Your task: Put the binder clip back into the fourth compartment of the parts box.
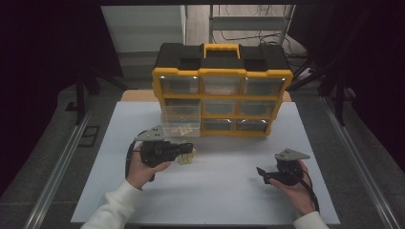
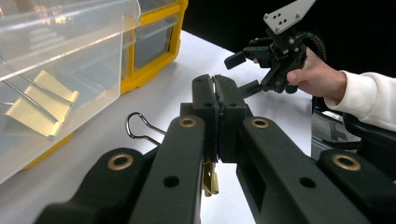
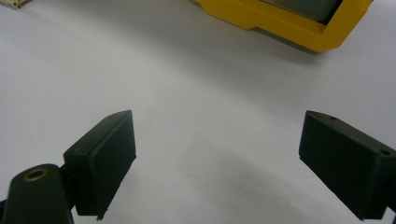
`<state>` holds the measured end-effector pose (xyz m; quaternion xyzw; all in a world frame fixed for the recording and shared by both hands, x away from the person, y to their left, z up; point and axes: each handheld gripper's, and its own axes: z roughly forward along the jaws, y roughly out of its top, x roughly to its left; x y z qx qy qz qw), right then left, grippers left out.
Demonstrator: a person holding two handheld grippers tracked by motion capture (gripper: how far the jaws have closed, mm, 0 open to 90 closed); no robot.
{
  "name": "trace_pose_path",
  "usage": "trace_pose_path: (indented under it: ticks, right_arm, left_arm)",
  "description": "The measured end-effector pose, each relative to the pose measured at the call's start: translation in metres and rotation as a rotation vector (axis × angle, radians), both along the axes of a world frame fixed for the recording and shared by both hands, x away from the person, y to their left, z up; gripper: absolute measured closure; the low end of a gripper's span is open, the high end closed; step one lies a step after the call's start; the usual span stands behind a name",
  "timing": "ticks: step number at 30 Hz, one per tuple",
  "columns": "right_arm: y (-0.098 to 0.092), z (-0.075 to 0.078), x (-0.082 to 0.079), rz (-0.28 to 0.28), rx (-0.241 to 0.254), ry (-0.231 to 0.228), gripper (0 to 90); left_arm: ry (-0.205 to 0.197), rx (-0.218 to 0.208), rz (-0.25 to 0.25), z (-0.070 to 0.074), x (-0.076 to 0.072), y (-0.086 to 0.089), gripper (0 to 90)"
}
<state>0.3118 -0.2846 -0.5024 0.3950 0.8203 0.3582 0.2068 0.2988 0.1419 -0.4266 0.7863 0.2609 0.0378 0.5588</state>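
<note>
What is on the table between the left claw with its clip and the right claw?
Nothing: in the high view, only bare white table lies between the left claw, shut on the gold binder clip, and the open right claw.

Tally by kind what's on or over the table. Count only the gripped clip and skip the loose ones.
Hand-held gripper: 2, left and right
Yellow organiser: 1
Clear drawer drawn out: 1
Binder clip in the left one's shut jaws: 1
Total: 5
</note>
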Motion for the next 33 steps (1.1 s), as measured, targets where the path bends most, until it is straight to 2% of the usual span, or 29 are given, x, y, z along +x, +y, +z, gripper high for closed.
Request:
trace_pose_path:
  ticks: [10, 33]
  right_arm:
    - [0.0, 0.0, 0.0, -0.001, 0.001, 0.001, 11.6]
    - [-0.001, 0.001, 0.0, 0.003, 0.013, 0.003, 11.5]
  left_arm:
    - [-0.007, -0.044, -0.002, 0.008, -0.003, 0.004, 88.6]
    - [-0.055, -0.072, 0.02, 0.023, -0.006, 0.013, 88.6]
